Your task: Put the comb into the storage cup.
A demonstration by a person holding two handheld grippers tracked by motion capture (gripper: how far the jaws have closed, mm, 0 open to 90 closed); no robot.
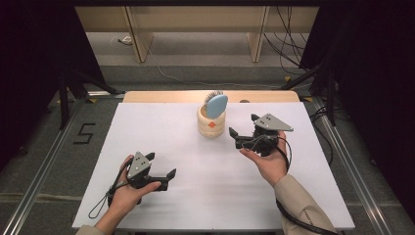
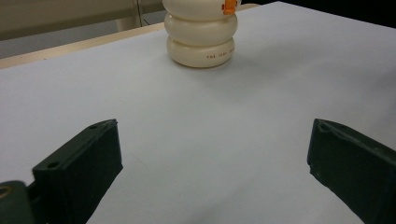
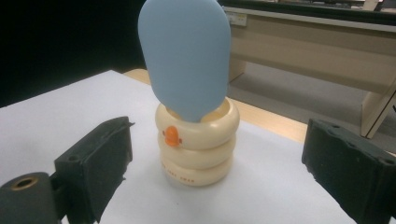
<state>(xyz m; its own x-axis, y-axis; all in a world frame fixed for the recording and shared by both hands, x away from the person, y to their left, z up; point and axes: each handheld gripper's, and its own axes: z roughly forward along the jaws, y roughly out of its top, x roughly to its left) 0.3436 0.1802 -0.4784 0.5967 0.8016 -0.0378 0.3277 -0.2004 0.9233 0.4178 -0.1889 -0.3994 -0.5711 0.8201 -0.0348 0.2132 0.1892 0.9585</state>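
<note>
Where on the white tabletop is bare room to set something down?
Bare: the middle strip between the left gripper and right gripper, and the far-left corner beside the cream ringed holder. Crowded: between holder with its blue hairbrush and right gripper.

A big black "5" (image 1: 84, 133) is on the floor at the left, and tiny words on the cream holder (image 2: 201, 39) start with "THE".
</note>
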